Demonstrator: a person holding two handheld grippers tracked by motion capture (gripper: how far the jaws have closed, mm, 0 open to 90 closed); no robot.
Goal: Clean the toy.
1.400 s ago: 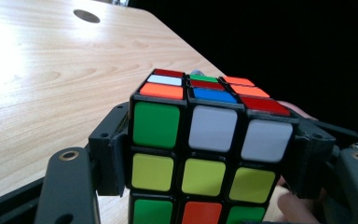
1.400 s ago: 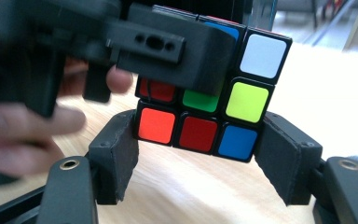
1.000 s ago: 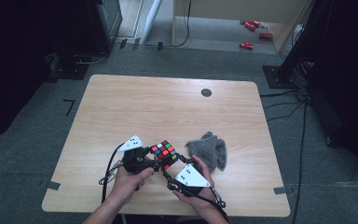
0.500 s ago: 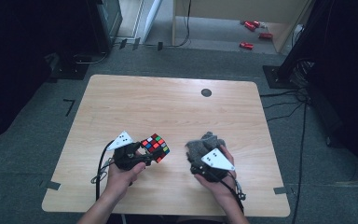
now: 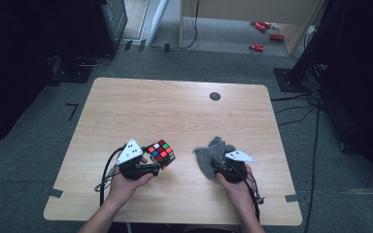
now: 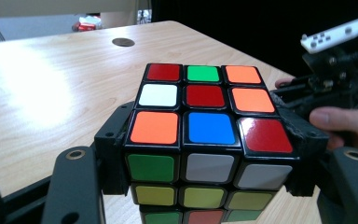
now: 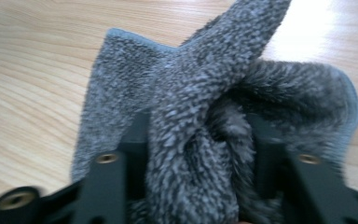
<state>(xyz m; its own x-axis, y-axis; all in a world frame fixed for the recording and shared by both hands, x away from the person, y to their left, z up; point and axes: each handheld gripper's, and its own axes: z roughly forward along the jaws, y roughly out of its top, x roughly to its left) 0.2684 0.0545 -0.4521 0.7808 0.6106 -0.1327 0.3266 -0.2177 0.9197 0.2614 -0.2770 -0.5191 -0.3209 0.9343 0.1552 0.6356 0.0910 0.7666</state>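
**Cube and cloth both gripped, wiping not begun**

High view: left tongs [image 5: 161, 165] pinching a puzzle cube [image 5: 161, 152] near the counter [image 5: 175, 107] front edge; right tongs [image 5: 217, 167] bunching a grey cloth [image 5: 212, 154], well apart from the cube.

Left gripper view: jaws clamped on opposite cube [image 6: 200, 140] sides, cube lifted and tilted.

Right gripper view: cloth [image 7: 223, 116] folds squeezed between jaws. Probably an early stage: cloth yet to meet the cube.

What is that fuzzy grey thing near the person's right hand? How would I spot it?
Start at the light wooden table and look to its near edge. There the right gripper pinches a crumpled grey cloth, soft and shaggy. Its neighbour, the puzzle cube in the left gripper, is hard and many-coloured.
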